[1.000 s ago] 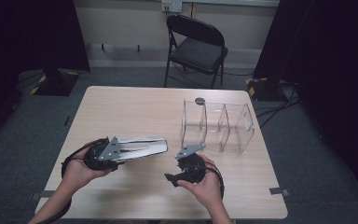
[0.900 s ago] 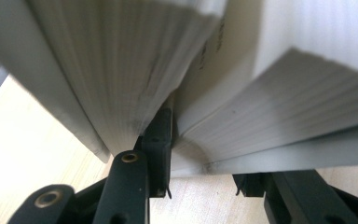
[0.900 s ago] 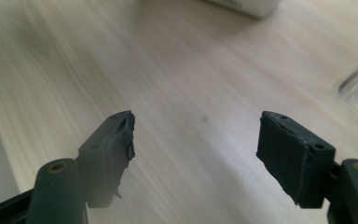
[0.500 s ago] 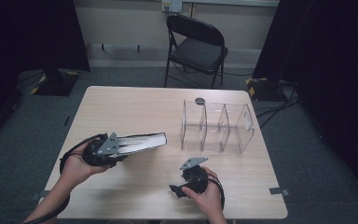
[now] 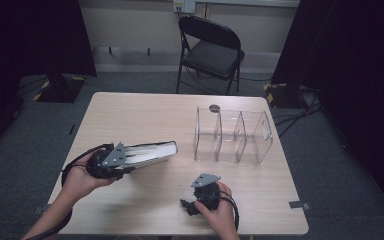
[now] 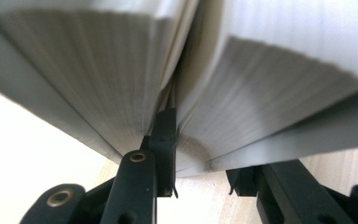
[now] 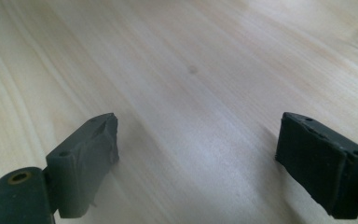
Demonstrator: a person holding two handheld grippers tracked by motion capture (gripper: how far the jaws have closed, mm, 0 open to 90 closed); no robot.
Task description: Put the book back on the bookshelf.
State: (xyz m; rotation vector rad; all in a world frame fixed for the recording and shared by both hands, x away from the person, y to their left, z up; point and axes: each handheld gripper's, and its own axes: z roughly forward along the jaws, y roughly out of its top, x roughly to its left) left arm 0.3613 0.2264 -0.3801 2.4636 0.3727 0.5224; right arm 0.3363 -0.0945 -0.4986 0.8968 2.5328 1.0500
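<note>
The left tongs [image 5: 130, 159] pinch the book [image 5: 152, 152], apparently clamping part of its pages, holding it at the desk's [image 5: 145, 115] left half. The right tongs [image 5: 189, 205], having just been opening, stand spread and empty over the desk's near edge, apart from the clear divider rack [image 5: 232, 136].

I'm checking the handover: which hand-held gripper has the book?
The left hand-held gripper: its jaws are shut on the book, one jaw slipped between pages. The right hand-held gripper stands open over bare table.
</note>
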